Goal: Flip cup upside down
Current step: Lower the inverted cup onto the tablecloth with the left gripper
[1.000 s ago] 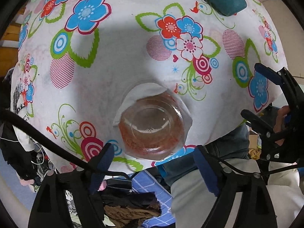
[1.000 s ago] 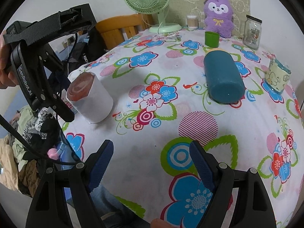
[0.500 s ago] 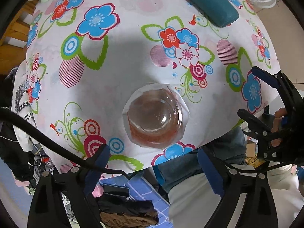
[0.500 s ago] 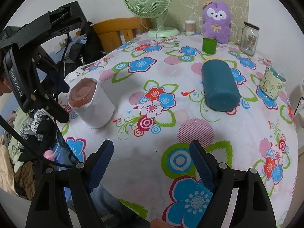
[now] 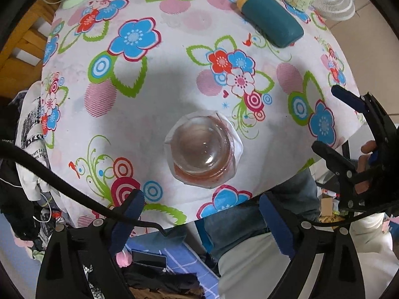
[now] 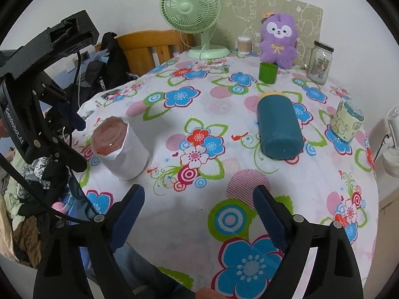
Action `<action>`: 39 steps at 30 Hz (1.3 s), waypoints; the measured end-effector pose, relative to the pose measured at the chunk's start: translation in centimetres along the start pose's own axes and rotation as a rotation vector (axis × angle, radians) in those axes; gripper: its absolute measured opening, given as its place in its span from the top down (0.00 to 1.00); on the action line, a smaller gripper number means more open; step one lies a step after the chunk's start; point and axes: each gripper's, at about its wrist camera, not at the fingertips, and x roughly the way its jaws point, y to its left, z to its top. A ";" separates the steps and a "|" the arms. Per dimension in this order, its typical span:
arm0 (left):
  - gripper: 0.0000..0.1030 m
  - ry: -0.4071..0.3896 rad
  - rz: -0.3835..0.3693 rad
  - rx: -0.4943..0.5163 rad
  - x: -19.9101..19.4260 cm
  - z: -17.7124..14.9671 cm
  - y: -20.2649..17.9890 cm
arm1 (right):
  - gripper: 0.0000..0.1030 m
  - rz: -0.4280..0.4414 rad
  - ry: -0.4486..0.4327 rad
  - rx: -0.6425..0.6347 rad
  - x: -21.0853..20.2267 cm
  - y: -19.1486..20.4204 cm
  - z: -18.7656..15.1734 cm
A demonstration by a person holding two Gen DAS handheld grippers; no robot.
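— Both tongs stand with their blue pads wide apart and hold nothing. Left gripper (image 5: 200,220) hangs high above the table edge and looks straight down; right gripper (image 6: 198,210) is low over the near edge and looks along the table.

— Where is the cup?

— The cup (image 5: 203,153) stands on the flowered tablecloth (image 5: 154,94), near the edge that is close to the person. From above I see a round clear glass bottom, reddish inside, with a white paper wrap around it. In the right view the cup (image 6: 121,148) shows its white side and the reddish flat top, so it looks like it stands mouth down, but I cannot be fully sure.

— What does only one view show?

— Only the left view shows the person's legs in jeans (image 5: 247,221) under the table edge, and a hand on the handle of the right gripper (image 5: 349,134) at the right. Only the right view shows the far things.

— Which ones?

— Past the cup, a teal bottle (image 6: 278,124) lies on its side in the middle. To the right of it stands a small cartoon cup (image 6: 345,123). Farther, a green cup (image 6: 268,72), a glass jar (image 6: 320,62), a purple plush toy (image 6: 279,38) and a green fan (image 6: 190,6) stand by the wall. The left gripper (image 6: 72,142) is seen at the left, beside the cup but not touching it.
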 end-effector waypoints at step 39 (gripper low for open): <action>0.08 -0.509 0.001 -0.147 -3.0 -3.1 2.2 | 0.05 -0.157 -0.138 0.053 -4.3 1.5 3.7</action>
